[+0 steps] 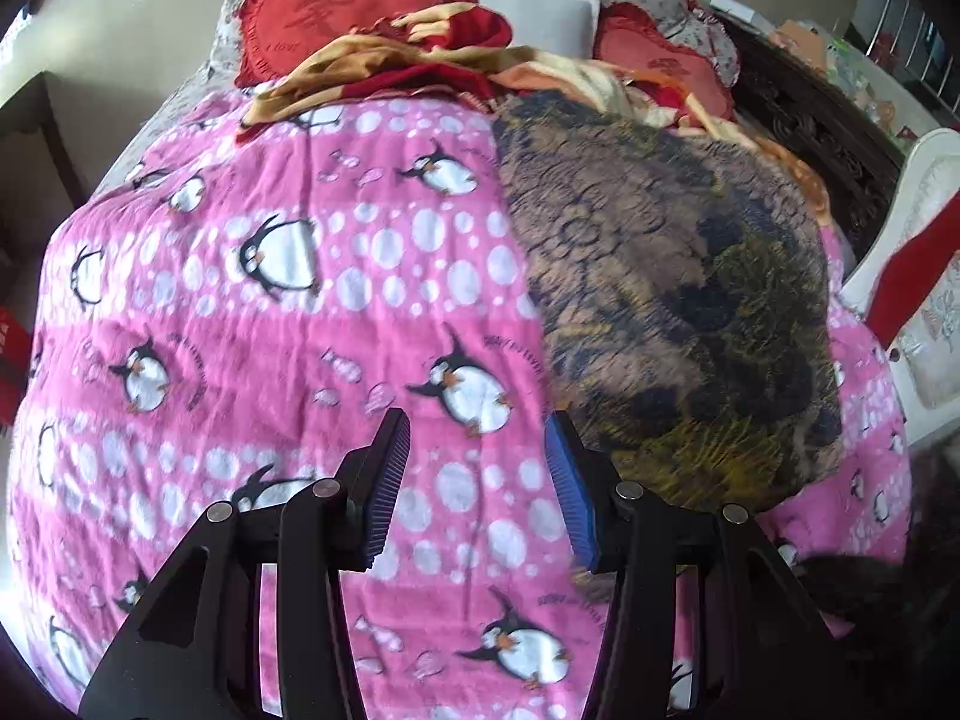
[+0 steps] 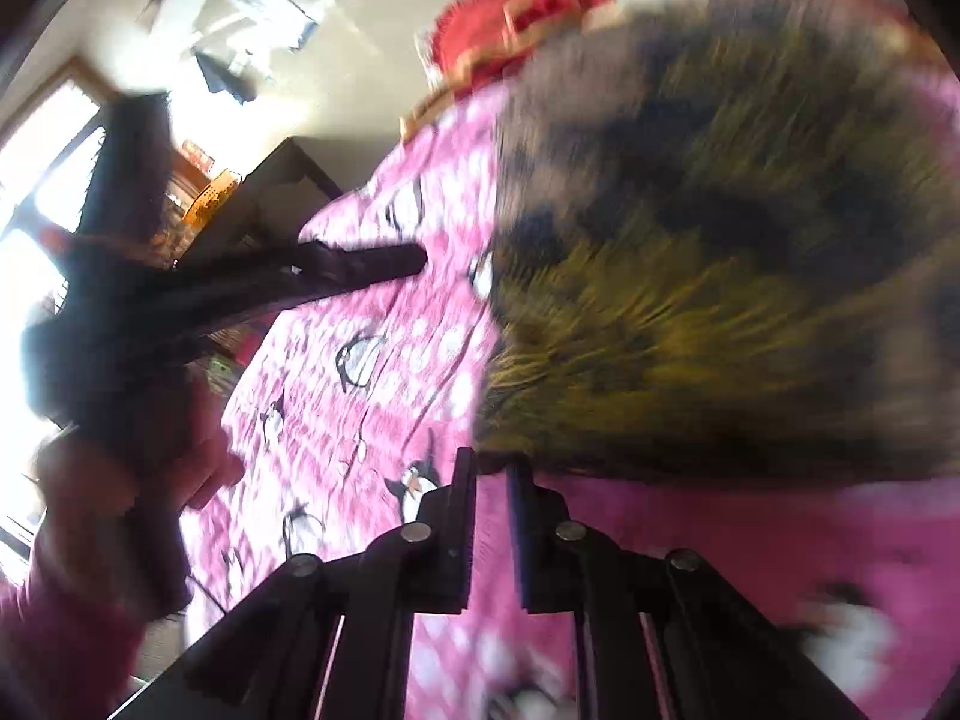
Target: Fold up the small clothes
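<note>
A brown, black and olive patterned garment (image 1: 672,294) lies spread on the pink penguin blanket (image 1: 270,312), to the right of centre. My left gripper (image 1: 477,438) is open and empty above the blanket, its right finger at the garment's near left edge. In the blurred right wrist view, the garment (image 2: 720,252) fills the upper right. My right gripper (image 2: 491,468) stands with a narrow gap between its jaws at the garment's near edge. Blur hides whether it pinches cloth. The left gripper (image 2: 384,261) shows at left, held by a hand.
Red ruffled pillows (image 1: 336,18), a white pillow (image 1: 540,12) and a bunched red and tan blanket (image 1: 420,60) lie at the bed's head. A dark carved headboard (image 1: 810,120) and white furniture (image 1: 918,276) stand at right. A dark table (image 2: 264,192) stands left of the bed.
</note>
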`<state>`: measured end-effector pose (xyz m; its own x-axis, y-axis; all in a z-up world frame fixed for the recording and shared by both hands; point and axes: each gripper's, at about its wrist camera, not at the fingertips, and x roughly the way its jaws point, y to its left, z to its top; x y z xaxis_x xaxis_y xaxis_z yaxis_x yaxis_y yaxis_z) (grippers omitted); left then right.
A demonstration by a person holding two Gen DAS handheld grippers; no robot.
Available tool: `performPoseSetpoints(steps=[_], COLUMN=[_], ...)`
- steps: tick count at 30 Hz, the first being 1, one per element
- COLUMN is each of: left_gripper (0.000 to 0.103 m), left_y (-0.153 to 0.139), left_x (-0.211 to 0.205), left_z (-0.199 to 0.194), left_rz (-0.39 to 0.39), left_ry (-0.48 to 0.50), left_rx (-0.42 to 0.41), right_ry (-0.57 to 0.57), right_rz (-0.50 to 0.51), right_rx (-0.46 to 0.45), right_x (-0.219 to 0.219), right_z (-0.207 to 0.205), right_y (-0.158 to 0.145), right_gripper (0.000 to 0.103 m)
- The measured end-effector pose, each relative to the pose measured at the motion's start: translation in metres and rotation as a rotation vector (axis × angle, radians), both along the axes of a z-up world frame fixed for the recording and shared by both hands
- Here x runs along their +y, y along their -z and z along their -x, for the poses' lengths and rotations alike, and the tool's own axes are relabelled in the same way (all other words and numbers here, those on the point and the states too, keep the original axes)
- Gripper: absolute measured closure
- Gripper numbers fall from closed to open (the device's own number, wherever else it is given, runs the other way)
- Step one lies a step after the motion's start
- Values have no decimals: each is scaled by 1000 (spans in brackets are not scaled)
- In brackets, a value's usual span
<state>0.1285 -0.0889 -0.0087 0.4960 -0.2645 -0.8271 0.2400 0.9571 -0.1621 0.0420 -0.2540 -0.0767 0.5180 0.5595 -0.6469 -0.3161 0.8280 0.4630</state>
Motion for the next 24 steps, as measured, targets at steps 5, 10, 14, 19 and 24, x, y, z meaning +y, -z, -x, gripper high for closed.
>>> performPoseSetpoints(steps=[5, 10, 14, 19, 24], left_gripper=[57, 56, 32, 31, 25], left_y=[4, 13, 29, 25, 0], left_x=[-26, -54, -60, -52, -32], left_z=[-13, -20, -32, -35, -33], left_rz=[69, 46, 35, 77, 211], left_ry=[7, 38, 24, 14, 14], left_rx=[7, -2, 16, 31, -73], right_ry=[171, 264, 327, 311, 305], right_rz=[82, 164, 216, 189, 137], right_rx=[-187, -208, -127, -129, -198], right_x=[-63, -81, -103, -121, -138], right_z=[-13, -108, -169, -174, -113], right_y=[-65, -82, -57, -51, -69], right_gripper=[59, 61, 78, 77, 32])
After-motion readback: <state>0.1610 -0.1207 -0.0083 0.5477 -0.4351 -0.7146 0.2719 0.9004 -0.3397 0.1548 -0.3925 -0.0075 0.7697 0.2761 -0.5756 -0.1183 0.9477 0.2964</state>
